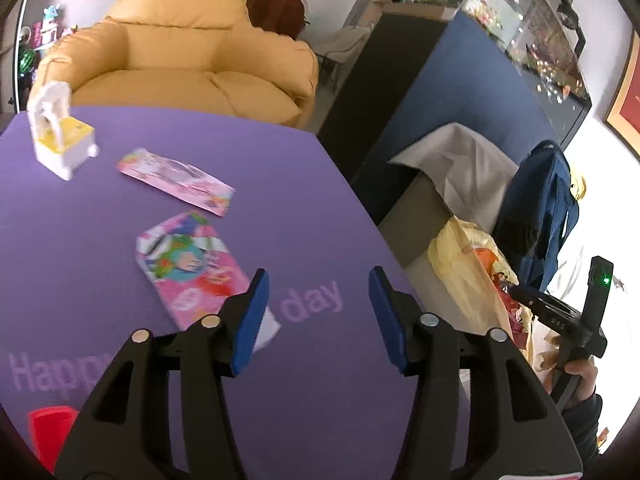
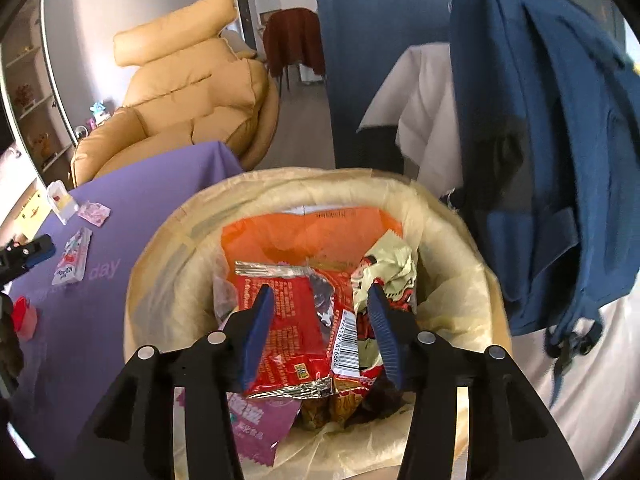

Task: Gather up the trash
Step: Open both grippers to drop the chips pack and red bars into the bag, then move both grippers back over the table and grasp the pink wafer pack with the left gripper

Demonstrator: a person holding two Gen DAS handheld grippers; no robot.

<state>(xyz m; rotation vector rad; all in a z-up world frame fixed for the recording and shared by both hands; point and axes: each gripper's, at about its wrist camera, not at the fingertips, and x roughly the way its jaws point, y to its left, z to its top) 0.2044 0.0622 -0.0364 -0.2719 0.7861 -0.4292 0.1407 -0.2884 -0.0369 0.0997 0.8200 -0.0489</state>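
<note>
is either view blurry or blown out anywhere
Left wrist view: the white-and-yellow box and pink wrapper on the purple tablecloth are motion-smeared, and the far right edge is blown out white. Right wrist view: trash in the bin is sharp; fisheye bends the edges.
</note>
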